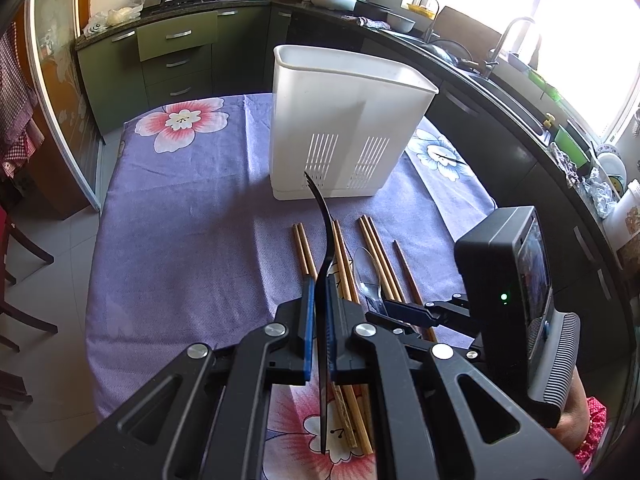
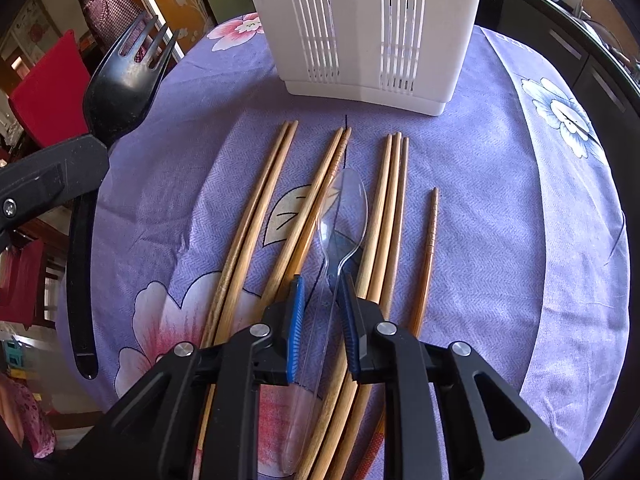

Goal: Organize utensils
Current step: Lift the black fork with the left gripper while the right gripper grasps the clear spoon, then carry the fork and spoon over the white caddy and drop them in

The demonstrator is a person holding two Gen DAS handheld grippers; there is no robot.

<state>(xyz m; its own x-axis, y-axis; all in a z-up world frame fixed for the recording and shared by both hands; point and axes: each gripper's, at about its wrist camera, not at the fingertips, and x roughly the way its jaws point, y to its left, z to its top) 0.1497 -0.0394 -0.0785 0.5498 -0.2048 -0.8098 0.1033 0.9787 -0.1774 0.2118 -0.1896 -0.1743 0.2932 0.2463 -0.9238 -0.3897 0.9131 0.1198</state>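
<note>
Left gripper [image 1: 319,312]: jaws clamped on the black fork [image 1: 322,248], which stands edge-on between the blue pads, tines up toward the centre of the left wrist view. In the right wrist view the same fork [image 2: 120,84] hangs at the upper left, lifted clear of the cloth.

Right gripper [image 2: 323,320]: jaws set either side of the clear spoon [image 2: 340,216]; whether the pads already press on the thin handle I cannot tell.

Holder [image 1: 344,120]: white slotted bin, upright on the purple cloth [image 1: 180,220], in the upper middle of both views, apart from the utensils.

Chopsticks [image 2: 256,208]: several wooden ones lie in loose groups in the middle of the right wrist view, touching or just beside the spoon, and one [image 2: 428,256] lies alone at the right.

Risk, fork: it is held low on the handle with a long length above, so it could pivot in the pads if the tines catch the holder's rim.

Risk, spoon: the handle is slim, see-through and flat on the cloth; the pads may close on a neighbouring chopstick, or the spoon may slip out.

Risk, holder: it looks light; a knock on its wall could shove or tip it.

Risk, grippers: both work close together in front of the holder and could collide.
</note>
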